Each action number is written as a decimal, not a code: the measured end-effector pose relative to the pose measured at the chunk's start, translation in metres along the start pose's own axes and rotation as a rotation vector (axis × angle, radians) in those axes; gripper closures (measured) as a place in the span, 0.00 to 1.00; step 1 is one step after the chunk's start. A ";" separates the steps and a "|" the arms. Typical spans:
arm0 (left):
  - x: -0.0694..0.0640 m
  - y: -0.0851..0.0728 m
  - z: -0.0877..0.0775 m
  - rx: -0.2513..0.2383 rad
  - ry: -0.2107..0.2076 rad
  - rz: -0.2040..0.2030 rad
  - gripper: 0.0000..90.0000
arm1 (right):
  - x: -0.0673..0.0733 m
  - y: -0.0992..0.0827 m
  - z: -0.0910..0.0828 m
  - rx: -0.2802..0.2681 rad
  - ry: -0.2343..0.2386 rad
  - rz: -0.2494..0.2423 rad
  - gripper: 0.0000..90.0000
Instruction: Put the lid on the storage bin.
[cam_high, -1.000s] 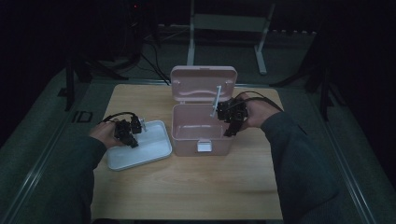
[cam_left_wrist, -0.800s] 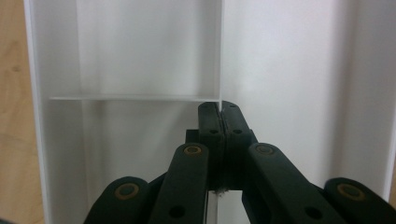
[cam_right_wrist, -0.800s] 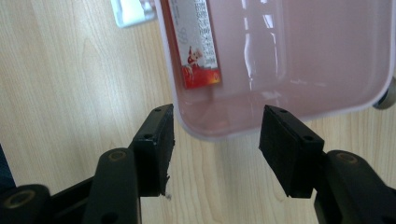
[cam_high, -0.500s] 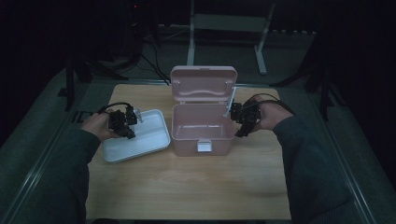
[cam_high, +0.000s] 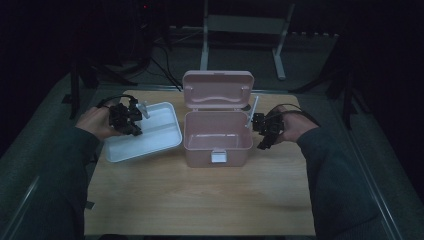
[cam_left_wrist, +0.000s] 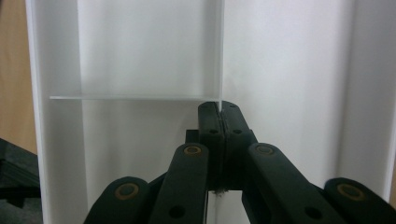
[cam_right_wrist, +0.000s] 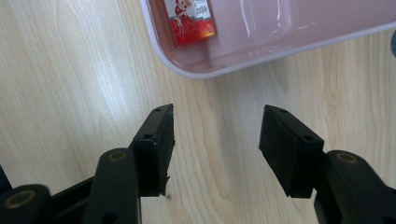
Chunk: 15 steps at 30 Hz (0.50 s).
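white tray (cam_high: 162, 137): plastic insert with thin inner dividers, on the wooden table (cam_high: 200, 200) to the left of the pink box (cam_high: 216, 145) and just beside it. it sits tilted, its far end raised toward your left hand. in the left gripper view its white walls and one cross divider (cam_left_wrist: 135, 98) show close up.

left gripper (cam_high: 131, 114): yours, at the tray's far left end. its jaws are clenched together on a thin upright partition (cam_left_wrist: 220, 51) of the tray; the left gripper view shows that white edge running into the seam between the two pads (cam_left_wrist: 209, 122).

pink box: lid (cam_high: 218, 90) thrown back and standing open at the far side, a pale latch (cam_high: 218, 157) on the front wall, the body in the middle of the table. a white stay (cam_high: 253, 109) leans at its right side.

small packet (cam_right_wrist: 189, 18): red and white, printed, lying on the box floor near a rounded corner, seen in the right gripper view.

right gripper (cam_high: 261, 131): yours, just to the right of the box, apart from it. its jaws are spread wide and released, with bare wood between the pads (cam_right_wrist: 159, 140); nothing is in them.

table: pale wood grain. dark floor and a metal stand (cam_high: 245, 25) lie beyond it.
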<state>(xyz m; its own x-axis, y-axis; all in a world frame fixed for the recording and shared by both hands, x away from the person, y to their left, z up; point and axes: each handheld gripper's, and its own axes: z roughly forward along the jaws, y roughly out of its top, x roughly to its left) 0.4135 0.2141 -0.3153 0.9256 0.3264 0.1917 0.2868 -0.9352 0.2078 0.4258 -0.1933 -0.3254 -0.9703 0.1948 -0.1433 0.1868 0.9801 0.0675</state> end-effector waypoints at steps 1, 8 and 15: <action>0.000 0.001 -0.003 -0.003 0.005 0.005 0.99 | 0.000 -0.001 0.001 0.002 0.000 0.003 0.50; -0.005 0.013 -0.020 -0.016 0.009 0.051 0.99 | -0.003 -0.006 0.002 0.003 0.001 0.015 0.50; -0.011 0.032 -0.026 -0.008 0.003 0.095 0.99 | -0.006 -0.008 0.001 0.002 -0.001 0.025 0.50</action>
<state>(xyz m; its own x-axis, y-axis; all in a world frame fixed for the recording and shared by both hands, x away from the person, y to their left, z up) 0.4062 0.1838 -0.2860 0.9477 0.2370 0.2136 0.1960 -0.9607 0.1967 0.4301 -0.2019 -0.3261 -0.9653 0.2192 -0.1422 0.2112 0.9750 0.0691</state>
